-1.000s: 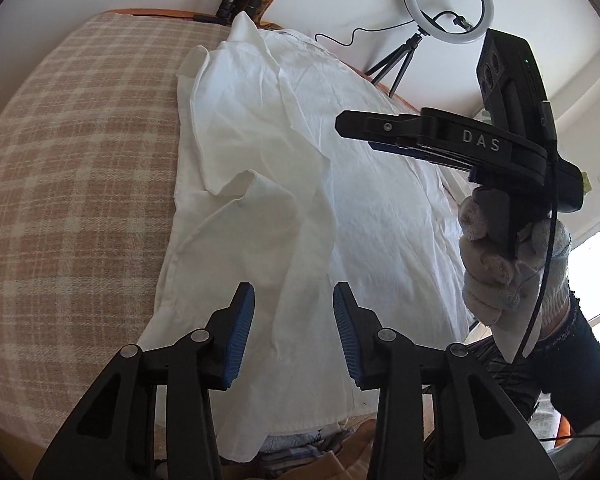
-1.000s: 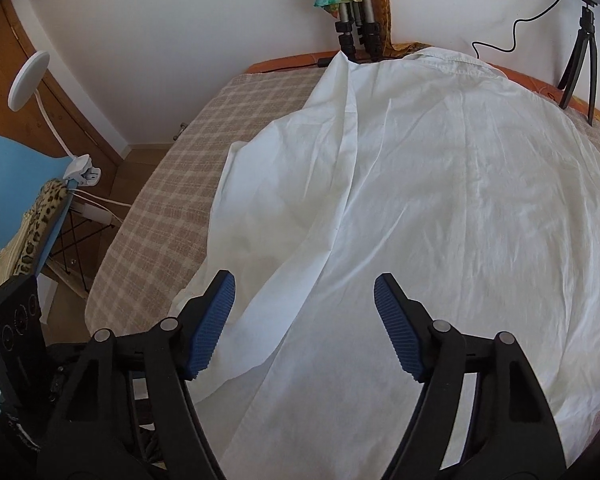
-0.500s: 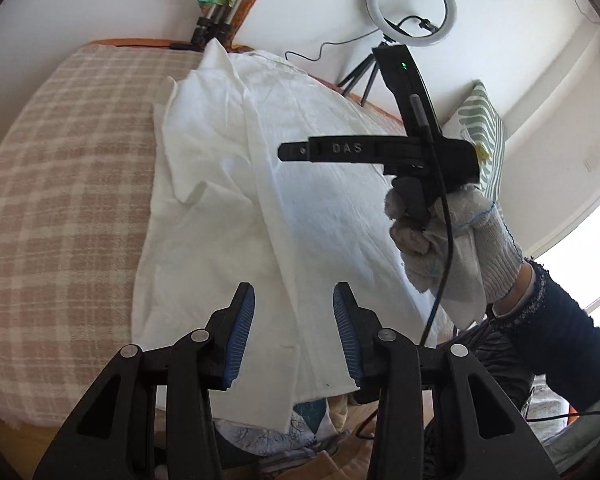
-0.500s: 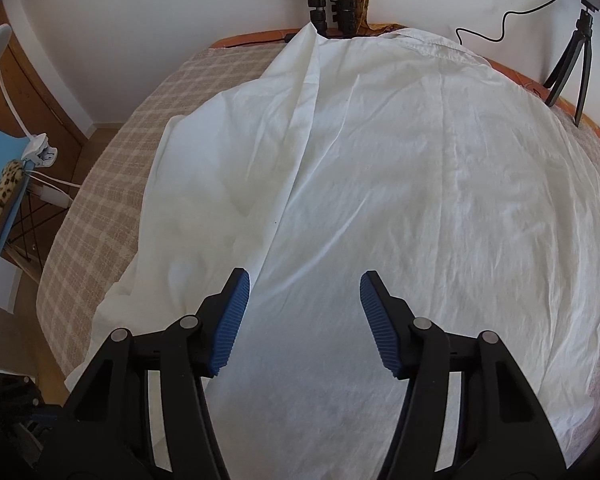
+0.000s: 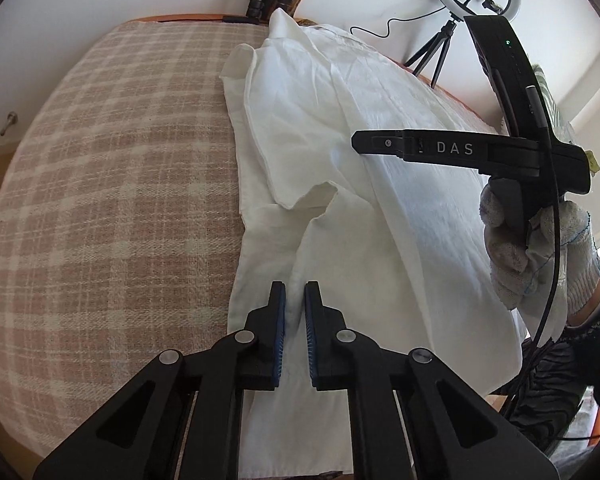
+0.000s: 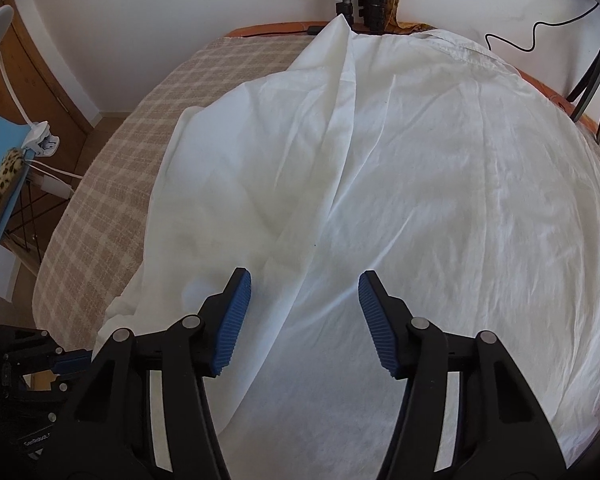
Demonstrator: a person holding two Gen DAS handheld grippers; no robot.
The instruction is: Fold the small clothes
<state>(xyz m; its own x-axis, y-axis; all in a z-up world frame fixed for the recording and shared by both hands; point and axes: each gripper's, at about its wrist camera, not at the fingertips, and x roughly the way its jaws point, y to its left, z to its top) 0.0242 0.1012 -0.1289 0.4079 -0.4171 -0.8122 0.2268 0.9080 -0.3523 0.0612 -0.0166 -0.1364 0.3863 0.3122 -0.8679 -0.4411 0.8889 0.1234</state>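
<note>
Left gripper (image 5: 295, 320) has just clamped a ridge of the white shirt (image 5: 380, 208) between its pads, prob. to lift for folding. Right gripper (image 6: 304, 312), jaws just narrowing but apart, hovers w/ shirt below, untouched.

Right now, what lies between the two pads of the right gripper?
Only the white shirt lies there. The right gripper has just been closing, but its pads do not yet press the cloth. The right wrist view shows this.
</note>
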